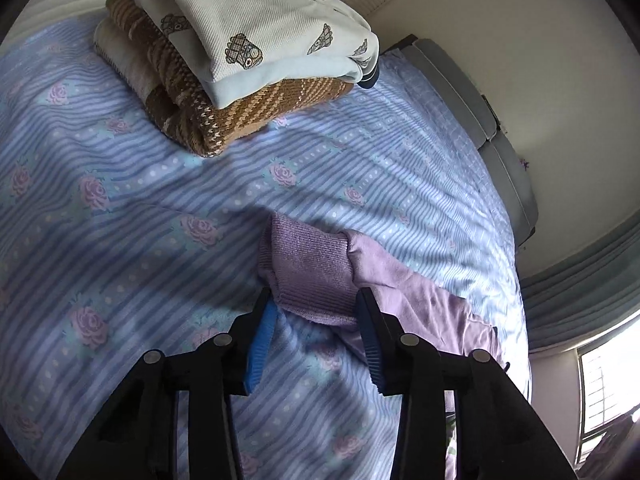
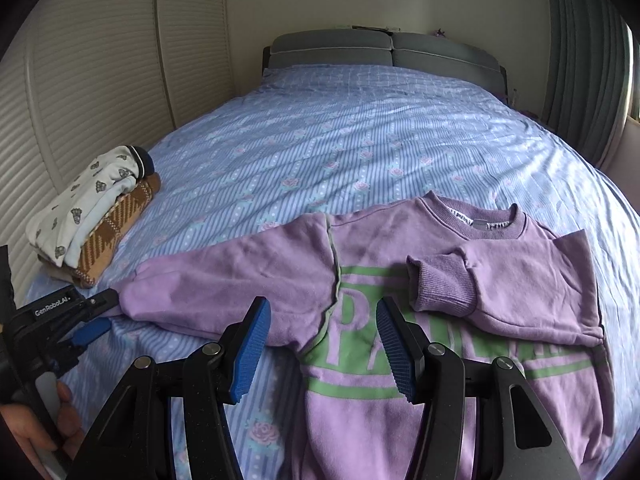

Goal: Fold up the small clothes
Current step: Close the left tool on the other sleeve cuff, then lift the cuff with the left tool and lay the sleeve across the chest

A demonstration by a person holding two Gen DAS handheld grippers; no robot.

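Observation:
A small purple sweatshirt (image 2: 400, 300) with green print lies flat on the bed, front up. Its right sleeve is folded over the chest, with its ribbed cuff (image 2: 440, 284) on the print. Its left sleeve (image 2: 224, 280) stretches out to the left. My left gripper (image 1: 316, 320) is open, its jaws on either side of the left sleeve's ribbed cuff (image 1: 308, 276). It also shows in the right wrist view (image 2: 102, 312) at the sleeve's end. My right gripper (image 2: 324, 340) is open and empty, just above the sweatshirt's left armpit seam.
A stack of folded clothes (image 1: 240, 52), white printed on brown knit, sits on the blue flowered bedsheet (image 2: 360, 152) at the left edge, also in the right wrist view (image 2: 92, 216). A grey headboard (image 2: 384, 50) is at the far end, a slatted wall left, curtains right.

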